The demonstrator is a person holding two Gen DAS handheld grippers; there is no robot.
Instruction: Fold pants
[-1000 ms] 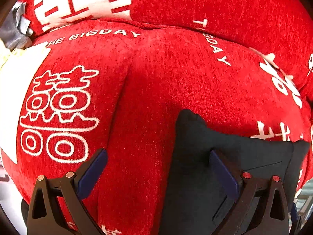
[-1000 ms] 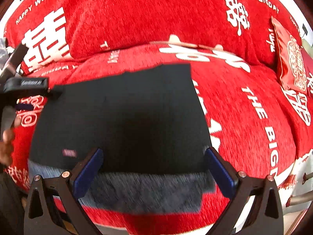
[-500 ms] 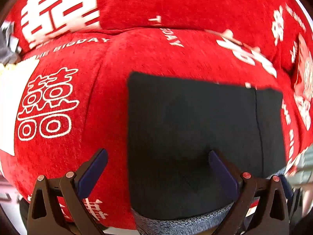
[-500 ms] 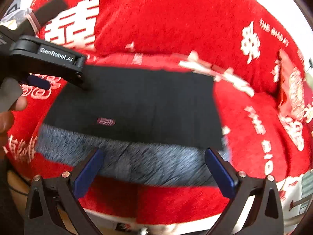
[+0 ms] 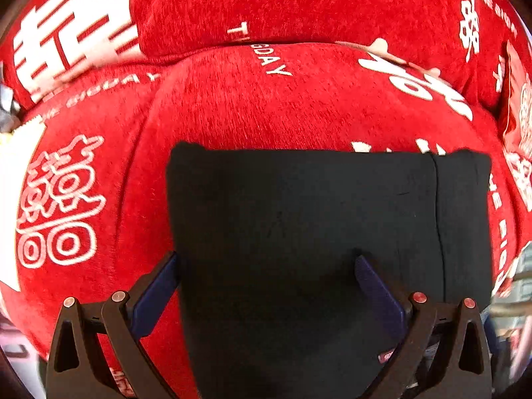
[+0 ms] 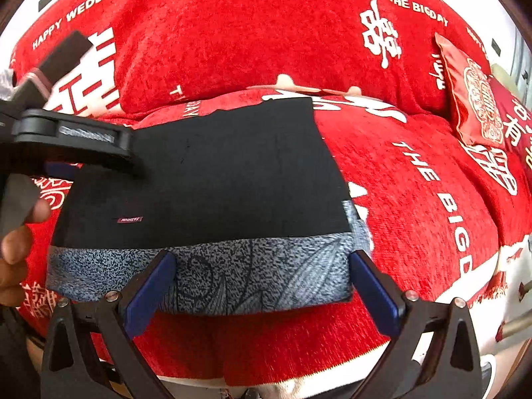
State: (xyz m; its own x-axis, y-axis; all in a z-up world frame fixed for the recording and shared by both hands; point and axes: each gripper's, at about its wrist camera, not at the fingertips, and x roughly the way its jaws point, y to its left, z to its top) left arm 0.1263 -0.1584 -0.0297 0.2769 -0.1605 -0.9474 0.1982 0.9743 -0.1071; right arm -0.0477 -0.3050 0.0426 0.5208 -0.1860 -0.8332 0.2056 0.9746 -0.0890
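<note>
The folded pants (image 6: 206, 179) lie on the sofa seat (image 6: 415, 199), in front of the backrest (image 6: 266, 33). A cushion (image 6: 472, 96) leans at the seat's right end. The left tongs (image 6: 76, 139) reach over the pants' left edge; the right tongs (image 6: 262, 279) sit before their near edge.

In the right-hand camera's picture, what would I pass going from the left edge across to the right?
The person's hand → the left gripper over the pants' edge → the folded black pants with their grey lining → bare red sofa cover → a red cushion.
</note>
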